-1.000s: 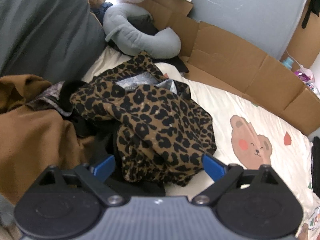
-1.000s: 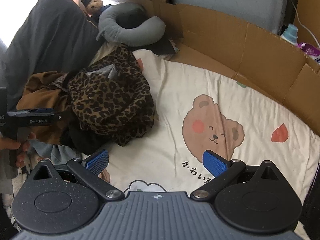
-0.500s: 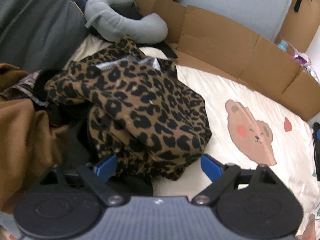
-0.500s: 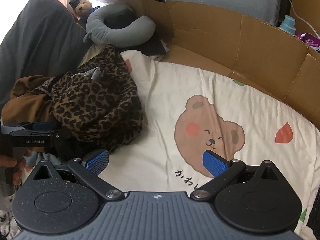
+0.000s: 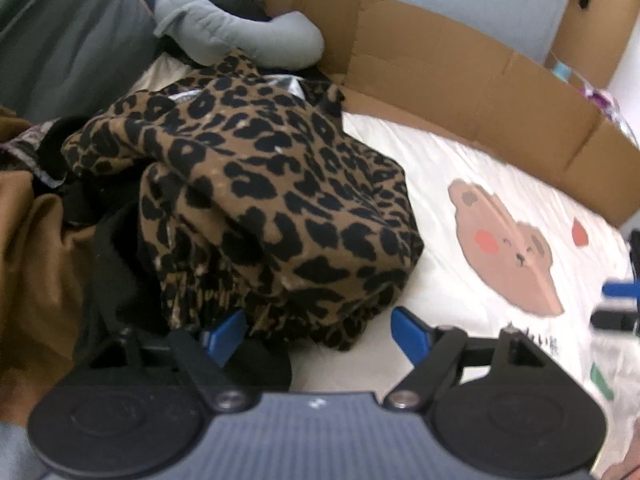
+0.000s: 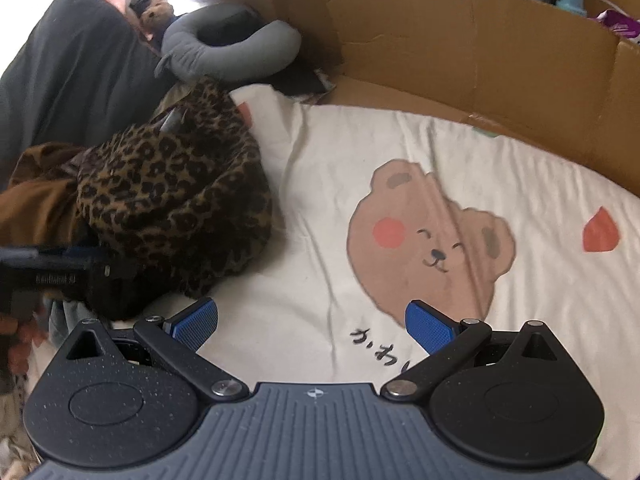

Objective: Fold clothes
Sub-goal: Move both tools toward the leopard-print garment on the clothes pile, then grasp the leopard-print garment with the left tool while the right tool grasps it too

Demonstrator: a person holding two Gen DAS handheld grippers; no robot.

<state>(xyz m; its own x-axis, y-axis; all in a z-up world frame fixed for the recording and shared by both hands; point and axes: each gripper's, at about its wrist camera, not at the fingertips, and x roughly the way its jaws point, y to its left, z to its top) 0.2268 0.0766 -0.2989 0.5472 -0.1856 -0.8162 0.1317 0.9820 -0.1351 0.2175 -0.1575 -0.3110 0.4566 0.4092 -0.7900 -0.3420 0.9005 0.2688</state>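
The left tongs (image 5: pixel 318 330) are spread wide and have closed in on the leopard-print garment (image 5: pixel 276 200) since a second ago: its crumpled hem now fills the lower centre of the left wrist view, with the left blue pad tucked against the hem and the right pad over bare bedsheet (image 5: pixel 440 168). Nothing is pinched between them. The garment lies bunched on the left of the bed, on top of a brown garment (image 5: pixel 36 264) and something black.

The right tongs (image 6: pixel 312 324) are likewise open and empty, hovering over the sheet near the printed bear (image 6: pixel 432 240), which has slid toward the centre of the right wrist view compared with earlier. In that view the leopard-print garment (image 6: pixel 176 196) sits at middle left, with the left tongs (image 6: pixel 60 270) at the far left edge, now just beside it. A grey neck pillow (image 6: pixel 228 52) lies at upper left against the cardboard wall (image 6: pixel 480 52).
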